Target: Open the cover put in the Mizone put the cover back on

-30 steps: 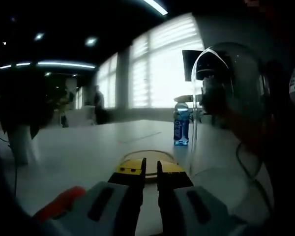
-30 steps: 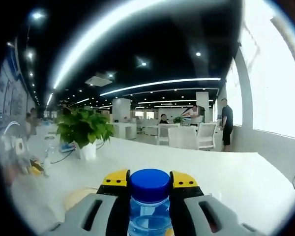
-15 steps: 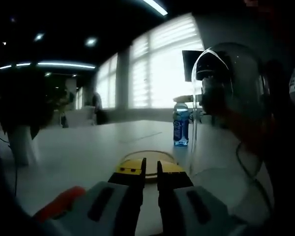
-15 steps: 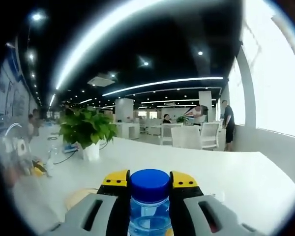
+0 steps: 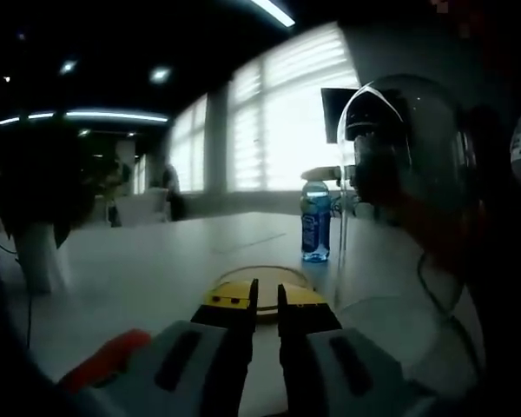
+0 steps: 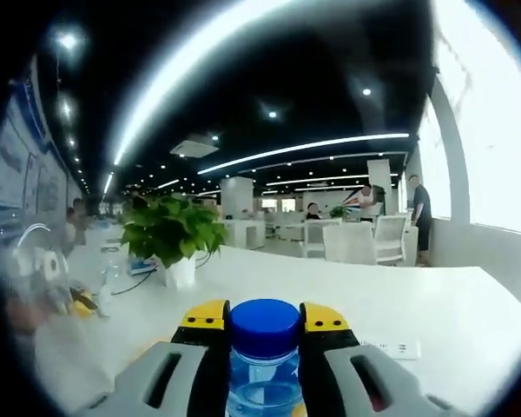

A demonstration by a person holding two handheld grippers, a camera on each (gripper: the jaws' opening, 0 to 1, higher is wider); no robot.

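Observation:
The Mizone bottle point(image 6: 263, 378), clear with a blue cap point(image 6: 264, 323), stands upright between the jaws of my right gripper point(image 6: 264, 314), which is shut on its neck. In the left gripper view the same bottle point(image 5: 315, 222) shows small over the white table point(image 5: 156, 261), beyond a round wooden base point(image 5: 262, 275). A clear dome cover point(image 5: 408, 156) rises at the right of that view, beside the base. My left gripper point(image 5: 267, 298) hangs just short of the base, its jaws nearly together with nothing between them.
A potted green plant point(image 6: 174, 236) stands on the long white table point(image 6: 434, 304), with cables and small items to its left. A white socket strip point(image 6: 396, 349) lies at the right. Chairs and people point(image 6: 421, 217) are far back by the windows.
The bottle has slid a little to the left in the left gripper view. The right gripper view has swung, shifting the plant and room to the right. The left gripper has stayed still.

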